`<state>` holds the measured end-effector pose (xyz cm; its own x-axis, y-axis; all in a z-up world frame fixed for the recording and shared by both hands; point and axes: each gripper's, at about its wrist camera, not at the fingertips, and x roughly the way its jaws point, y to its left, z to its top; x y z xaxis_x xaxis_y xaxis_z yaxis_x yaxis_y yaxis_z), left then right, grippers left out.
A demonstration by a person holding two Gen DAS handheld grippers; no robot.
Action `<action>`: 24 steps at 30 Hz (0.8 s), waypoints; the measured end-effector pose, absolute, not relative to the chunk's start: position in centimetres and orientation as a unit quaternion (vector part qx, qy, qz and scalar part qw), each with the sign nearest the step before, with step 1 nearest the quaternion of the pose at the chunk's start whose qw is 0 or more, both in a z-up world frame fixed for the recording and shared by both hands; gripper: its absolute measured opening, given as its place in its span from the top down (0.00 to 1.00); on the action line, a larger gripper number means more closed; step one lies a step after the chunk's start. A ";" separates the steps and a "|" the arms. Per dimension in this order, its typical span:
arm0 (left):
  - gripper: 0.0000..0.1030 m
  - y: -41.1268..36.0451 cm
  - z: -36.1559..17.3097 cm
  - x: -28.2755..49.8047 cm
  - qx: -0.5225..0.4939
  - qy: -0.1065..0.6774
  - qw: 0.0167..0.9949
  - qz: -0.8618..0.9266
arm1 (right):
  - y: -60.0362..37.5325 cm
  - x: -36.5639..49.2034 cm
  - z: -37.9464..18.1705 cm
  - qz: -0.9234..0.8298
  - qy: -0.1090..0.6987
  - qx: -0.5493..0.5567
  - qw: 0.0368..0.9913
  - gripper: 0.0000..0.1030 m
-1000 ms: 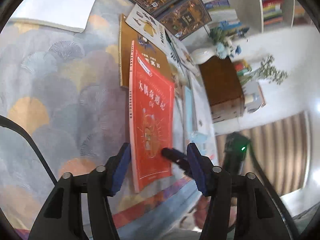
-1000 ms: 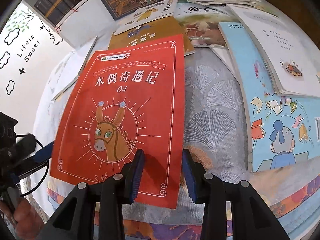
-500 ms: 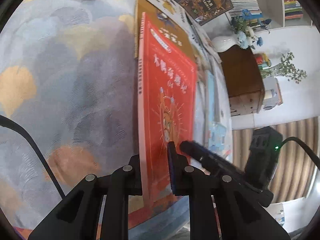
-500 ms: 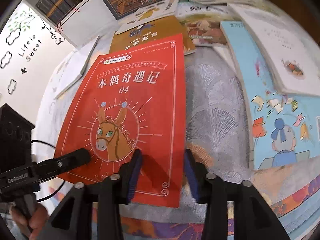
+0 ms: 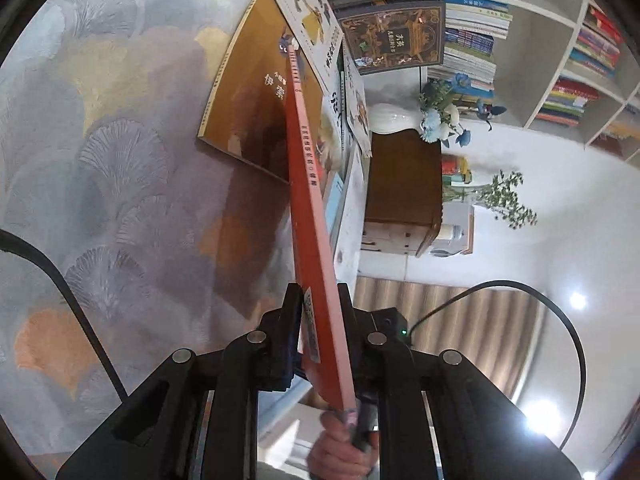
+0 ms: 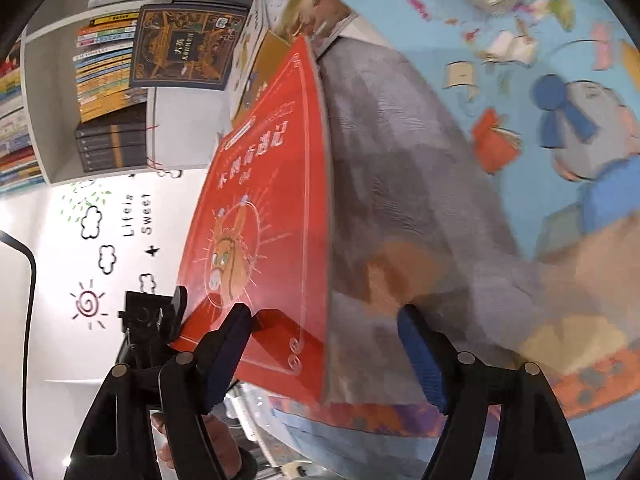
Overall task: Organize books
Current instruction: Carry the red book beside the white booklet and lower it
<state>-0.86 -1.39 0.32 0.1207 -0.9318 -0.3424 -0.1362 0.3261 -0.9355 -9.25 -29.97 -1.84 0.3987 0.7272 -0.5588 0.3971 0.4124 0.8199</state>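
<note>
While clamped in left gripper (image 5: 318,334) fingers, red book (image 5: 310,216) tilted off patterned surface (image 5: 120,152); right gripper (image 6: 324,356) fingers spreading, empty, bookshelf (image 5: 532,32) behind.

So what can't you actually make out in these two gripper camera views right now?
- Red book cover: left wrist view shows it edge-on, clamped in the left gripper.
- Blue book: right wrist view, motion-blurred and cut off by the frame edge.
- Brown book title: partly hidden behind the red book.
- Right gripper, opening: whether it touches the red book is unclear.
</note>
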 end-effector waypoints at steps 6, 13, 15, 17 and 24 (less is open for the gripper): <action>0.89 -1.4 -0.1 -0.9 -0.445 0.588 0.592 -0.325 | -29.0 -8.0 -1.0 0.133 0.510 0.532 0.663 0.63; 0.87 -2.5 1.4 -1.3 -0.286 0.608 0.676 -0.302 | -27.3 -7.6 3.1 0.092 0.527 0.378 0.756 0.72; 0.86 -3.1 1.8 -1.5 -0.242 0.603 0.698 -0.300 | -26.5 -7.6 4.0 0.085 0.531 0.334 0.774 0.73; 0.84 -3.8 2.8 -2.0 -0.191 0.590 0.725 -0.300 | -25.4 -7.6 5.2 0.077 0.534 0.279 0.794 0.73; 0.82 -3.8 5.7 -2.9 -0.137 0.547 0.760 -0.323 | -23.1 -9.2 8.3 0.071 0.518 0.159 0.837 0.74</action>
